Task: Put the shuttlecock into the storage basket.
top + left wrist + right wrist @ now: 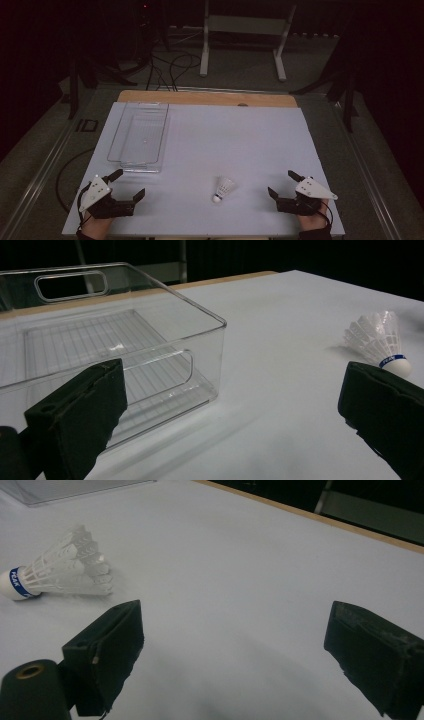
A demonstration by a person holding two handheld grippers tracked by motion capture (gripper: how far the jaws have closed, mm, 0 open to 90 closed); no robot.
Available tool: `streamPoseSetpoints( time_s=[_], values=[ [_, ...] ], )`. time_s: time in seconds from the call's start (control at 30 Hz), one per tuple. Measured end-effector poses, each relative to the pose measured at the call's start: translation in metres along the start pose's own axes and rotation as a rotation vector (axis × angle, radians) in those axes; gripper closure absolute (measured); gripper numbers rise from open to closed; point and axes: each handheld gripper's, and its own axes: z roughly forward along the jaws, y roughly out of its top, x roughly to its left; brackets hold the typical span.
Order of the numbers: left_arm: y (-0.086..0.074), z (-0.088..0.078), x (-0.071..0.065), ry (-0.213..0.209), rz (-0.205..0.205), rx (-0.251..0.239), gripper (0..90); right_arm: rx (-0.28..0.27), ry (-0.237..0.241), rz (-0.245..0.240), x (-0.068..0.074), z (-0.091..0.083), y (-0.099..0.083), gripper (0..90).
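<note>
Right now your shuttlecock [223,189] lies on its side on the white table top [240,135], near the front edge and between your two grippers, touching neither. Its white cork with the blue band points toward you and its feather skirt points away. In the right gripper view the shuttlecock [57,571] sits up and to the left of the left-hand jaw, outside the gap, cork toward the picture's left edge. In the left gripper view the shuttlecock [381,344] lies just beyond the right-hand jaw, again outside the gap.

Your right gripper [283,184] rests at the front right of the table with its jaws spread wide and nothing but bare table between them. Your left gripper [127,185] rests at the front left, jaws likewise wide apart and holding nothing; it is a little farther from the shuttlecock than the right one.

Just beyond your left gripper stands the clear plastic bin [138,136], long side running away from you, with a ribbed floor and cut-out handles in its end walls; its near corner [215,360] shows past the left-hand jaw
</note>
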Motion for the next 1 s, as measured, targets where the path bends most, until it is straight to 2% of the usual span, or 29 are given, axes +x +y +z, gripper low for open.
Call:
streamPoseSetpoints(
  time_s=[0.33, 0.53, 0.8, 1.0],
  values=[
    [0.001, -0.001, 0.000, 0.015, -0.012, 0.010, 0.1, -0.013, -0.002, -0.017, 0.003, -0.002, 0.003, 8.9],
    [0.003, -0.001, -0.001, 0.011, -0.001, 0.017, 0.1, -0.017, -0.003, -0.025, 0.004, -0.002, 0.004, 8.9],
    [0.012, 0.000, -0.008, -0.023, 0.023, 0.052, 0.1, -0.010, 0.000, -0.035, 0.005, -0.002, 0.004, 8.9],
    [0.020, 0.000, -0.010, -0.038, 0.016, 0.080, 0.1, -0.013, -0.006, -0.033, 0.005, -0.002, 0.004, 8.9]
  ],
)
